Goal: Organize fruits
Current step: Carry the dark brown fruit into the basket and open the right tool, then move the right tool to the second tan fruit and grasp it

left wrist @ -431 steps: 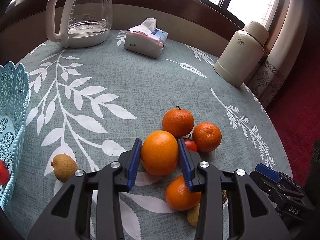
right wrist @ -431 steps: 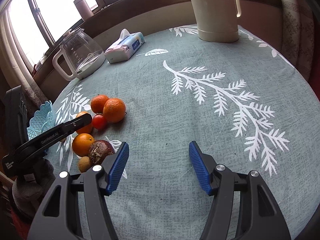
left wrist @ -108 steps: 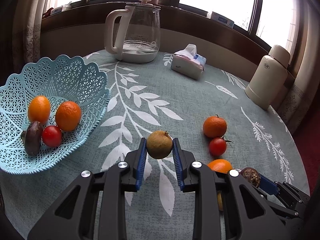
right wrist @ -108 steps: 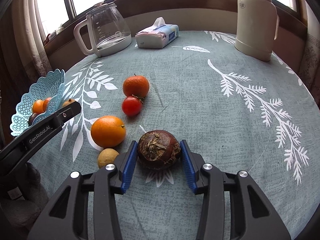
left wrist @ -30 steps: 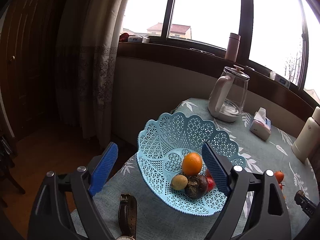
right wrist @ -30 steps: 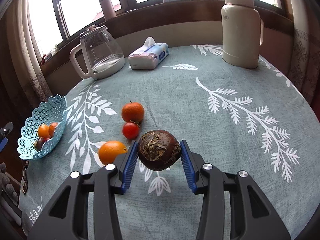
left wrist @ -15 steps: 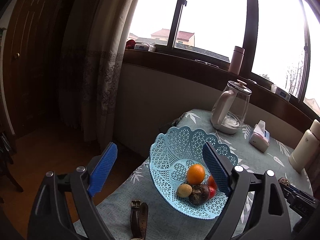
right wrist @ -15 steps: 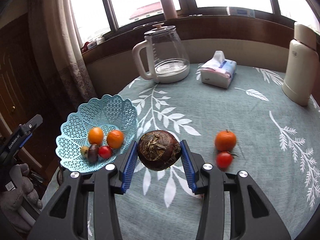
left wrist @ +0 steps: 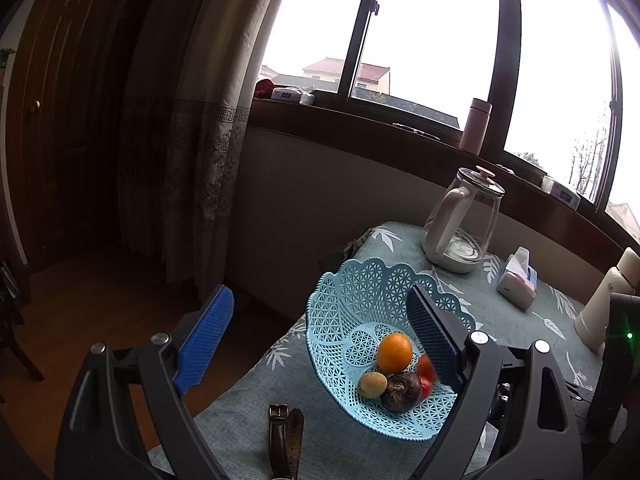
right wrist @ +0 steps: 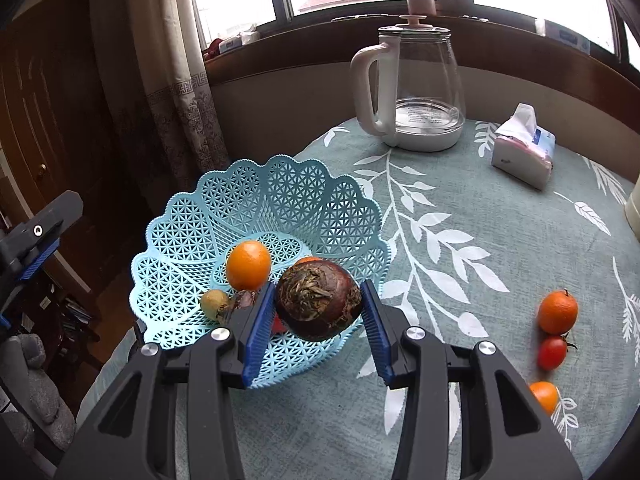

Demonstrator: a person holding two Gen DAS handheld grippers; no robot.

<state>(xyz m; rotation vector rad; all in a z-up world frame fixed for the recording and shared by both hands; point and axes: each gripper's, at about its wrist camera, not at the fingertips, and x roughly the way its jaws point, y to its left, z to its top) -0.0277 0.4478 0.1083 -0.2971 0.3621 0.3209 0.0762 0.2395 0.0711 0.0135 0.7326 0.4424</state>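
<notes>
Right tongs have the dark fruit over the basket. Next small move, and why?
Probably lower a little, then open. The right tongs are shut on the dark fruit, already above the near part of the blue basket, where an orange and a small yellow fruit lie. The left tongs hang open, off to the side.

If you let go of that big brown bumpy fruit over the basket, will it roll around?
Probably a little. The brown fruit looks round, so it may roll down the blue basket toward the orange. Its rough skin likely keeps it from slipping in the right gripper.
</notes>
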